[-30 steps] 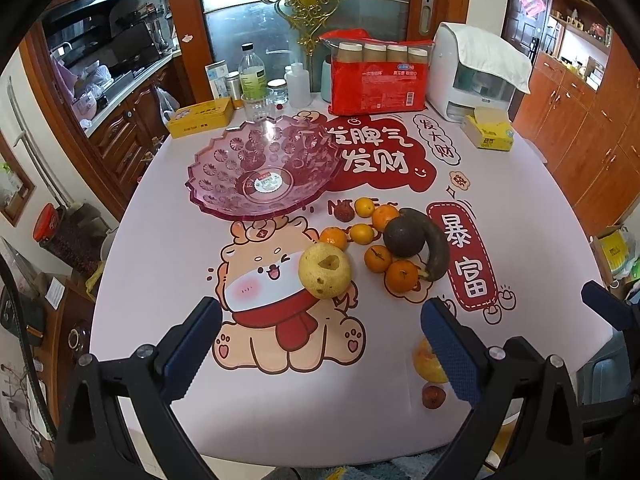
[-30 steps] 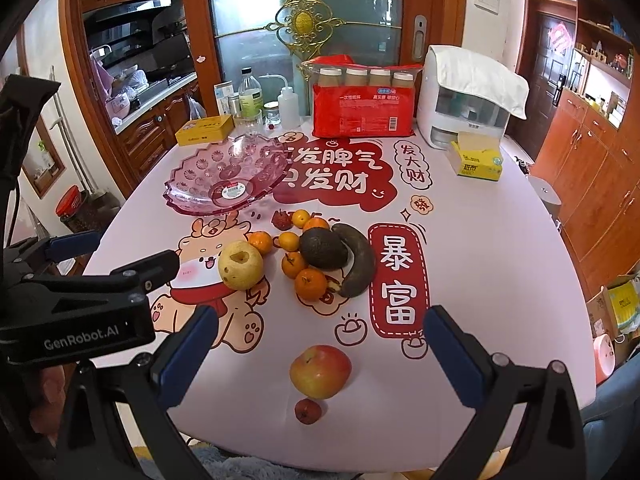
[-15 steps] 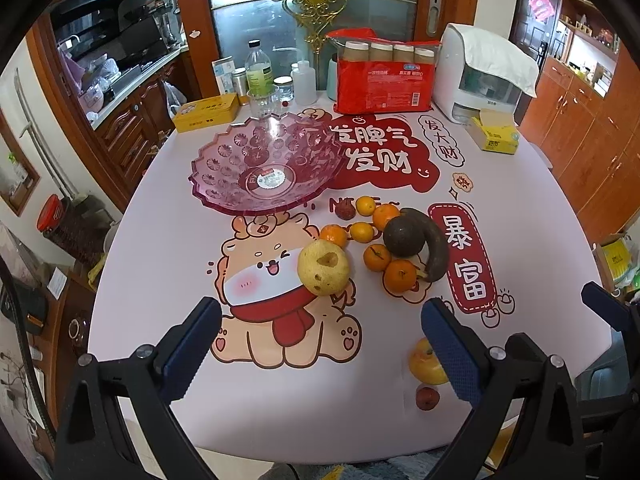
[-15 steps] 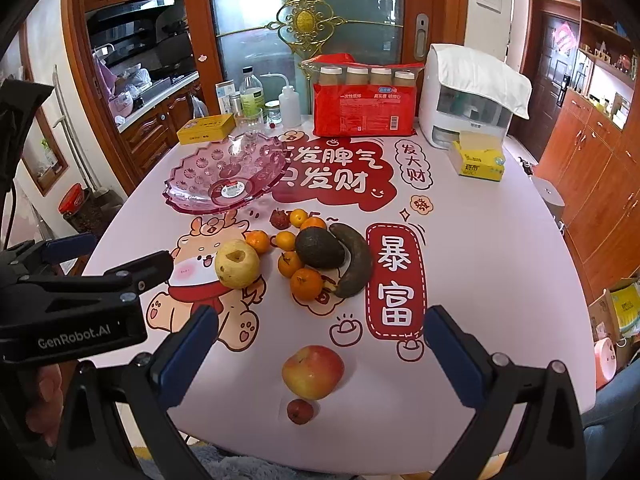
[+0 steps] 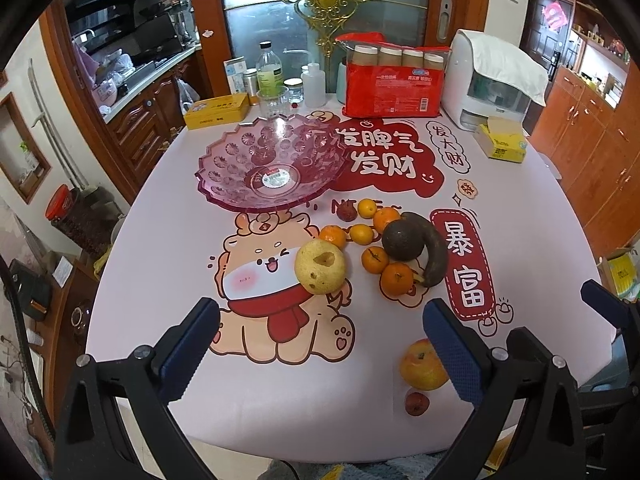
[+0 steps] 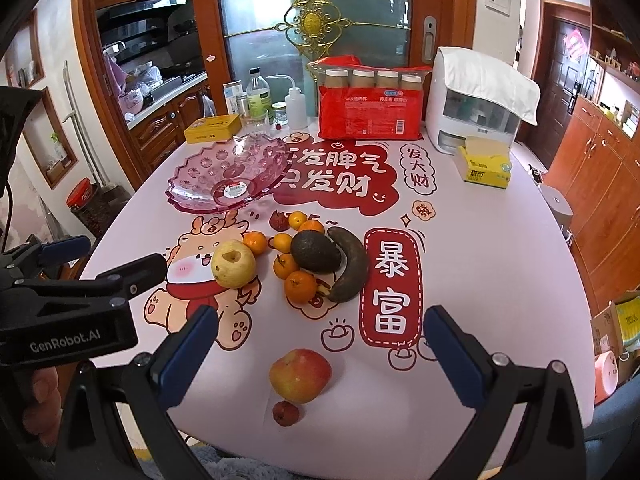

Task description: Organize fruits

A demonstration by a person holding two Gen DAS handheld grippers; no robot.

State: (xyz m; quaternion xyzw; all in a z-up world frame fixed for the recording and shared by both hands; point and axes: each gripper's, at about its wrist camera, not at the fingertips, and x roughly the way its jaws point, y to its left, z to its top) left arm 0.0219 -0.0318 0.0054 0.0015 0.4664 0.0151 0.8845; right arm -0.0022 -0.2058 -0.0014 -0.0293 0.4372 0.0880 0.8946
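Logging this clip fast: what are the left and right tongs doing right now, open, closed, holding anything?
Left tongs: open, holding nothing, above the table's near edge.
Right tongs: open, holding nothing, apple between them, untouched.

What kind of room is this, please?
Probably a home dining area beside a kitchen: a table with a pink fruit bowl, wooden cabinets, and a kitchen counter behind a doorway.

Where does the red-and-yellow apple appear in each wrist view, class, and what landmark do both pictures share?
Left wrist: apple lower right, partly behind the left gripper's right finger.
Right wrist: apple low centre, between the open fingers of the right gripper.
Shared landmark: small dark red fruit just in front of it.
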